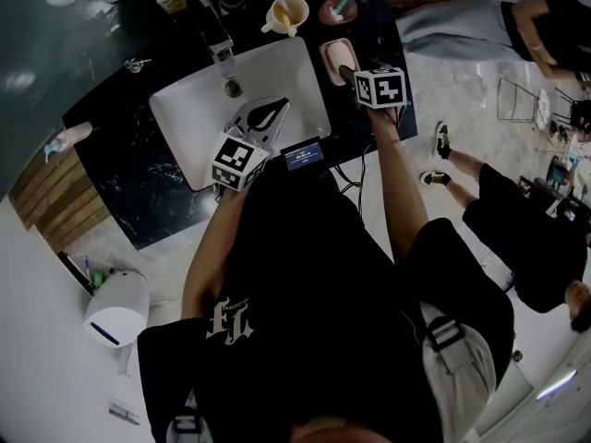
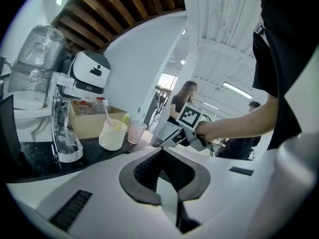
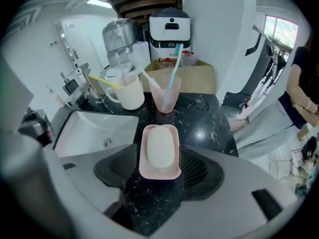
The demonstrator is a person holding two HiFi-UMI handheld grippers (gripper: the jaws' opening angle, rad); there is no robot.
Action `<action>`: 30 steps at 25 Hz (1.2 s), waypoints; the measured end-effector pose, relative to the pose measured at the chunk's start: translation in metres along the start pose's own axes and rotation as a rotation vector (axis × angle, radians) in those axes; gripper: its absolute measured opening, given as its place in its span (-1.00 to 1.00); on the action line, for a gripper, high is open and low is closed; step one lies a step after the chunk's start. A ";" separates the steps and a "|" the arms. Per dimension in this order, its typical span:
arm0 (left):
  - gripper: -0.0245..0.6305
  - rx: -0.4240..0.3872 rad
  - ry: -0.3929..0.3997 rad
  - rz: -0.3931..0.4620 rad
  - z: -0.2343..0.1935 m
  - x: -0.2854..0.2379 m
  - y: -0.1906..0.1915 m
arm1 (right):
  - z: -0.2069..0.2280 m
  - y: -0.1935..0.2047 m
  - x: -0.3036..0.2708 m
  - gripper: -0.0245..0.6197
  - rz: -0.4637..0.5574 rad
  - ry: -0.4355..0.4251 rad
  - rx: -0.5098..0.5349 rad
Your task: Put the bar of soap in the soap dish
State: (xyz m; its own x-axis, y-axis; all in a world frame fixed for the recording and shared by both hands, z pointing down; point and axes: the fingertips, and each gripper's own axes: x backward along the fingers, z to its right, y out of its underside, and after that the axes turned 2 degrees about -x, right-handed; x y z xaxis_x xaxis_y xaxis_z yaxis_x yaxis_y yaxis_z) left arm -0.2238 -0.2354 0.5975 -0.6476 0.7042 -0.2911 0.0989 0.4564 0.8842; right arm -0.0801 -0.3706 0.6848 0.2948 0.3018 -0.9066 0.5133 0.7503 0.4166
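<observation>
A white bar of soap (image 3: 160, 147) lies in the pink soap dish (image 3: 144, 169) on the black counter, just right of the basin; the head view shows the dish (image 1: 336, 56) too. My right gripper (image 3: 159, 176) is open, its two jaws standing either side of the dish's near end with nothing between them. In the head view the right gripper (image 1: 350, 75) sits at the dish's near edge. My left gripper (image 1: 280, 109) hangs over the white basin (image 1: 185, 109). In its own view the left gripper (image 2: 162, 154) is shut and holds nothing.
A cream mug (image 3: 127, 94) with a yellow brush and a pink cup (image 3: 165, 97) with a blue toothbrush stand behind the dish. The faucet (image 1: 218, 40) rises at the basin's back. A cardboard box (image 3: 192, 78) lines the wall. People stand to the right (image 1: 517, 220).
</observation>
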 end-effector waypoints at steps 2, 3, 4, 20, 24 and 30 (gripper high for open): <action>-0.90 -0.013 0.006 0.006 0.004 0.005 0.001 | -0.011 0.000 0.021 -0.09 0.077 -0.019 -0.006; -0.90 -0.021 0.009 0.006 0.007 0.007 0.001 | -0.019 0.001 0.032 -0.09 0.115 -0.030 -0.007; -0.90 -0.029 0.013 0.004 0.012 0.011 0.001 | -0.026 0.003 0.044 -0.09 0.149 -0.041 -0.005; -0.90 -0.107 0.037 0.077 0.087 0.095 0.003 | -0.143 0.106 0.209 -0.90 0.544 -0.139 0.015; -0.90 -0.098 0.019 0.090 0.098 0.117 0.011 | -0.167 0.132 0.232 -0.90 0.607 -0.177 0.007; -0.90 -0.065 -0.028 0.098 0.111 0.132 0.020 | -0.176 0.152 0.251 -0.90 0.644 -0.212 0.027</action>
State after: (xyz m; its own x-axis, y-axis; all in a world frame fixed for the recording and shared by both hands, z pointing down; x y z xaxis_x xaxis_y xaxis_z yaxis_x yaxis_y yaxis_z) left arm -0.2235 -0.0735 0.5364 -0.6156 0.7592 -0.2114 0.1107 0.3489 0.9306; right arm -0.0703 -0.0771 0.5091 0.6985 0.5600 -0.4454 0.2013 0.4435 0.8733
